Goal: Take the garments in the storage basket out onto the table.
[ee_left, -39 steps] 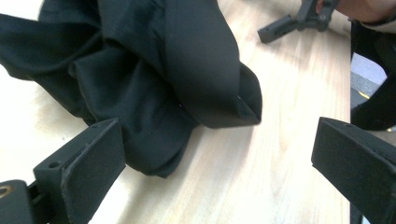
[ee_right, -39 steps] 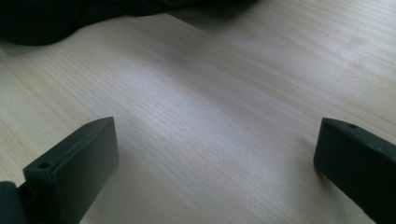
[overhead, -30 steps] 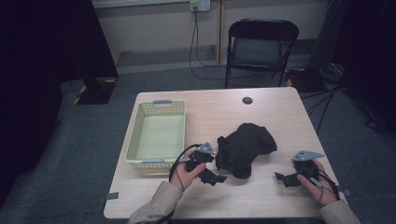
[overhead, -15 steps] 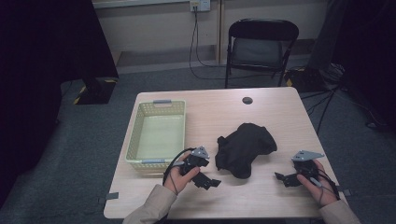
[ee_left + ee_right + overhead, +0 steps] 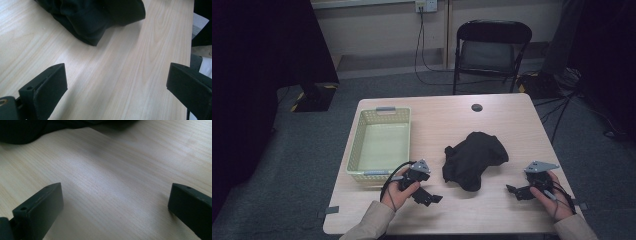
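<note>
So we're holding our left gripper (image 5: 428, 196) low over the near edge of the wooden table (image 5: 512, 117), just in front of the pale yellow basket (image 5: 357, 145), and its jaws are standing wide apart with nothing between them. In the left gripper view we're looking past those jaws at the bare wood, with the crumpled black cloth (image 5: 95, 17) lying a bit ahead, not touching them. In the high view the cloth (image 5: 473, 159) is sitting in a heap about mid-table, between our two hands and just right of the basket.

Our right gripper (image 5: 518, 191) is hanging out near the table's right front corner, pointing toward the cloth, jaws also spread wide and gripping nothing. In the right gripper view we're seeing the cloth's dark edge (image 5: 22, 131) up ahead, apart from the jaws.

There's a black folding chair (image 5: 492, 47) behind the table.
</note>
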Demonstrator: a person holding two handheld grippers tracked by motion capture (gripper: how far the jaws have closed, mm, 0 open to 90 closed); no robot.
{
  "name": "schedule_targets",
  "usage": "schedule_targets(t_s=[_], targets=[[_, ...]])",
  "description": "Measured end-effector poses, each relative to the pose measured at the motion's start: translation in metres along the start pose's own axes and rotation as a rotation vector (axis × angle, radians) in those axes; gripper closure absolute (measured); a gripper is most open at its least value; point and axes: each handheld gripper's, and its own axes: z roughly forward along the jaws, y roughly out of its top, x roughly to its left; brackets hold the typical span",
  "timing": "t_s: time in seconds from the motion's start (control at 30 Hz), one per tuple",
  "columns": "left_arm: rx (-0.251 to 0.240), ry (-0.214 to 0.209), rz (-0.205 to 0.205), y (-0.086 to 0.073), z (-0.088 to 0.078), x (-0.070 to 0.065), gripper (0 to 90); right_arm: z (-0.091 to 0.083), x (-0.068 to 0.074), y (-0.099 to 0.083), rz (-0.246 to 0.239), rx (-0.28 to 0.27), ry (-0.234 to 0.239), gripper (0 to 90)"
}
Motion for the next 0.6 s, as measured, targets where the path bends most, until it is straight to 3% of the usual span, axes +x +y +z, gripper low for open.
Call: schedule_targets(t_s=[0.6], targets=[[0.022,-0.015,-0.002,-0.014,-0.007,0.001,3.0,0.0,0.0,0.0,0.0,0.0,0.0,0.0]])
